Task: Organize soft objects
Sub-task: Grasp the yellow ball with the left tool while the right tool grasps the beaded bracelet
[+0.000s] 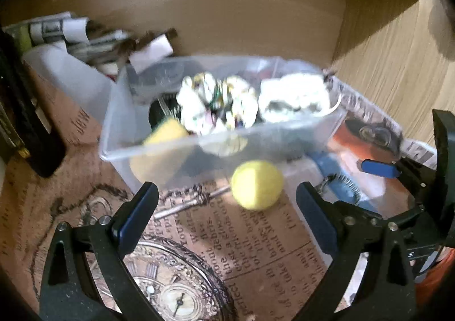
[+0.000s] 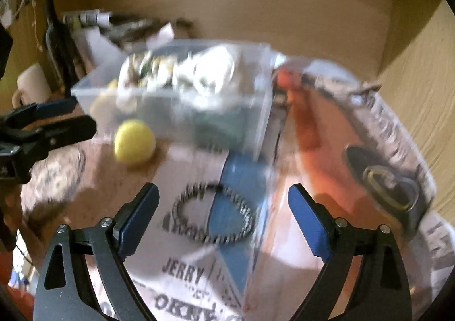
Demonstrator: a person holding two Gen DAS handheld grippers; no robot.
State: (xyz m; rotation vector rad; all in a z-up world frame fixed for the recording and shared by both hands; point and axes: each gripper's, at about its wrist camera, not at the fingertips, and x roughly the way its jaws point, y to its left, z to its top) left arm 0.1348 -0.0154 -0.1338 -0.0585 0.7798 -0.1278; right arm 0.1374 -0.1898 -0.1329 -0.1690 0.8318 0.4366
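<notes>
A yellow soft ball point(image 1: 256, 185) lies on the printed paper just in front of a clear plastic bin point(image 1: 176, 150); it also shows in the right wrist view point(image 2: 134, 141). The bin point(image 2: 250, 110) holds white crumpled soft items point(image 1: 216, 106) and a yellow sponge point(image 1: 167, 133). My left gripper point(image 1: 227, 207) is open and empty, with the ball between and just beyond its fingertips. My right gripper point(image 2: 223, 207) is open and empty above a dark beaded bracelet point(image 2: 213, 214). The left gripper's fingers point(image 2: 57, 121) show at the left edge of the right wrist view.
Rolled papers and a white container point(image 1: 65, 70) stand behind the bin on the left. A dark upright object point(image 1: 25, 121) is at the far left. A cardboard wall point(image 1: 227, 16) closes the back. Printed newspaper point(image 2: 369, 167) covers the surface; a wood floor point(image 1: 398, 70) is at right.
</notes>
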